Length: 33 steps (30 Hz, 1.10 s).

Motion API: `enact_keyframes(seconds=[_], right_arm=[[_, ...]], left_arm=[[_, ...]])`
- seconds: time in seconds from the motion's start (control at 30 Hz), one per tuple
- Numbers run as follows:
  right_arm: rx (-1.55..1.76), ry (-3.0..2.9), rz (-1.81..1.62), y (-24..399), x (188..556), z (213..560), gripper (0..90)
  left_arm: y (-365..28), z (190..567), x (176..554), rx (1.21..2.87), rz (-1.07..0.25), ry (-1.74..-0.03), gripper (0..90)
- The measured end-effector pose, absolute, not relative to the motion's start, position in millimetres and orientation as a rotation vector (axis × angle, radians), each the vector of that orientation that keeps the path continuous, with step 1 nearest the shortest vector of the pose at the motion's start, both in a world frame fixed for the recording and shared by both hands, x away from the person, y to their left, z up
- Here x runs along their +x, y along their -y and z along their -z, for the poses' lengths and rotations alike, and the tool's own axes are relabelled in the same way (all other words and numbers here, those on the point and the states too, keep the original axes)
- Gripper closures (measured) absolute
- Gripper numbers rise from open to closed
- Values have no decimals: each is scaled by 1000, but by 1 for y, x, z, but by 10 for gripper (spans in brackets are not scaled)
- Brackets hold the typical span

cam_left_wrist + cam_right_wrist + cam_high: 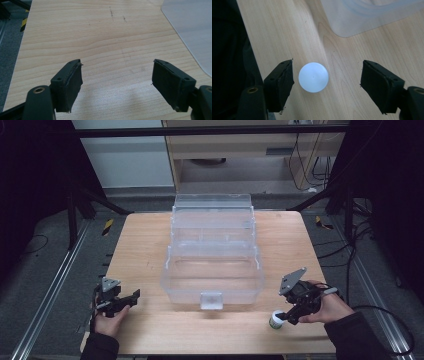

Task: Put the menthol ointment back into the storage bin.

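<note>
— Jar point(313, 77), white-lidded, stood upright on the table point(150, 245) between the right gripper's point(327, 80) spread pads, touching neither.
— And the left gripper point(117, 82)?
— Open too, over bare wood.

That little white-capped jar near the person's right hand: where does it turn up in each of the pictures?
High view: the jar stands low and right of centre, at the right claw.
Right gripper view: its round white cap sits between the open jaws, nearer the left one.
Left gripper view: bare table, no jar.
Shared landmark: the clear plastic box.
</note>
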State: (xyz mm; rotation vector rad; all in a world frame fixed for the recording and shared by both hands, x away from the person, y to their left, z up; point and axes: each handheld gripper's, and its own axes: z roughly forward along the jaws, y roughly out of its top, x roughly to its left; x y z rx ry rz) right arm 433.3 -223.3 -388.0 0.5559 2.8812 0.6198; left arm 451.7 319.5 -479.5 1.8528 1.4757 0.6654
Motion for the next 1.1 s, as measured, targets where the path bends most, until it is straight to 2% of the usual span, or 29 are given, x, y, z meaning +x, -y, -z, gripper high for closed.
enact_keyframes(seconds=[0.47,1.1], right_arm=[[437,-2963,-442,210,430,400,341],[337,-3012,-267,199,431,426,373]], left_arm=[[-320,479,452,1851,-666,-1478,237],[-320,480,452,1856,-664,-1479,238]])
